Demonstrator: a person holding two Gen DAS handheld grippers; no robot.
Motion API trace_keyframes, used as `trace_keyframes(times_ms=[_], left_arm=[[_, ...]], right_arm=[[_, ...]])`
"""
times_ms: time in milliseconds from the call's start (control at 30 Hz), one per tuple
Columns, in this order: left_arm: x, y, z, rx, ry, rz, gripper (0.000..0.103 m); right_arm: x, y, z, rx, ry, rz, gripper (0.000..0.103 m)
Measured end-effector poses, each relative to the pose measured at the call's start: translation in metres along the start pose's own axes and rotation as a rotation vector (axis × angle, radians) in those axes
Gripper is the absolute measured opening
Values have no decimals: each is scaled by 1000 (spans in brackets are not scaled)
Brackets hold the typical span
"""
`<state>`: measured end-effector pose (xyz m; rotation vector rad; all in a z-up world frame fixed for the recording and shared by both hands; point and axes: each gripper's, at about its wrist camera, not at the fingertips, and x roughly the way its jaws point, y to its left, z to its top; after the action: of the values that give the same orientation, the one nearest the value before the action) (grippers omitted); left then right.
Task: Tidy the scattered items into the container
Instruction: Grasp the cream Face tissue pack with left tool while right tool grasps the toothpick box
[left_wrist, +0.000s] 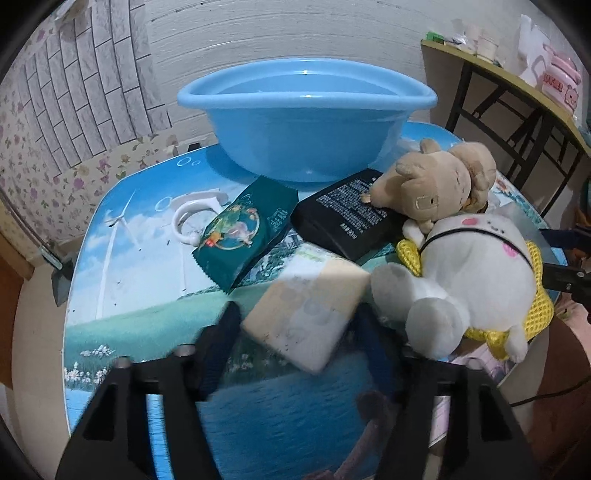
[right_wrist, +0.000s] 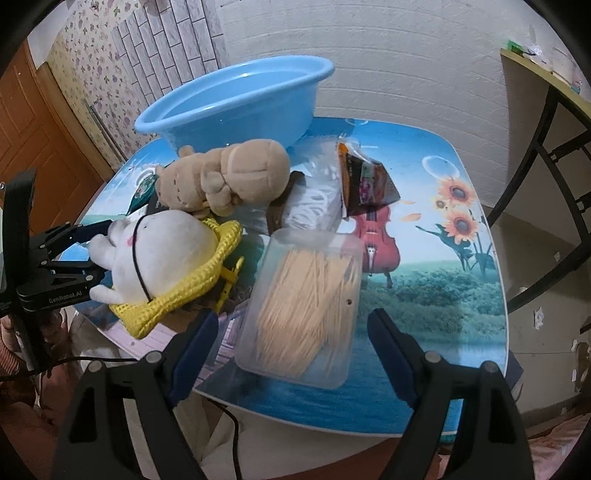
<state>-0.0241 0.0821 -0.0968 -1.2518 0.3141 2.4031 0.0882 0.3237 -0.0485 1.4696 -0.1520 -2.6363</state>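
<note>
We have the left tongs (left_wrist: 295, 332) standing narrowly apart around the pale soap-like packet (left_wrist: 310, 317); whether the pads press it we cannot tell. The right tongs (right_wrist: 291, 339) stand wide either side of the clear box of toothpicks (right_wrist: 306, 314), holding nothing. The blue basin (left_wrist: 303, 129) waits at the far edge of the surface (left_wrist: 122, 295), empty as far as we can see. In front of the basin lie a green sachet (left_wrist: 243, 236), a black box (left_wrist: 351, 214), a tan plush (left_wrist: 436, 184) and a white plush (left_wrist: 469, 280). To do this step well, we judge each pair should close squarely across the short sides, lift clear of the plush toys, then release above the basin. The surface is printed with sky, sunflowers and a violin; behind the basin are a whitewashed wall and floral wallpaper, with a shelf (left_wrist: 517, 85) to its right.
</note>
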Motion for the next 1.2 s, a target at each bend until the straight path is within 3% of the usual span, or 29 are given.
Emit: trace_keyframes(times_ms=[100, 133, 167, 600, 833, 1033, 1200], left_arm=[[-4, 3, -3, -12, -10, 13, 59], [-6, 5, -4, -17, -13, 16, 59], [-7, 8, -5, -25, -16, 18, 59], [-18, 36, -22, -152, 11, 104, 60], [-15, 34, -23, -137, 25, 102, 61], [-17, 18, -23, -107, 33, 49, 61], [-11, 16, -21, -107, 45, 65, 61]], right_arm=[[-1, -1, 0, 1, -10, 9, 77], [-2, -1, 0, -4, -11, 8, 67], [-3, -1, -1, -14, -12, 8, 63], [-11, -18, -8, -55, -6, -21, 63], [-10, -20, -8, -53, 3, -10, 64], [-2, -14, -8, -69, 10, -17, 64], [2, -13, -10, -68, 15, -19, 64]])
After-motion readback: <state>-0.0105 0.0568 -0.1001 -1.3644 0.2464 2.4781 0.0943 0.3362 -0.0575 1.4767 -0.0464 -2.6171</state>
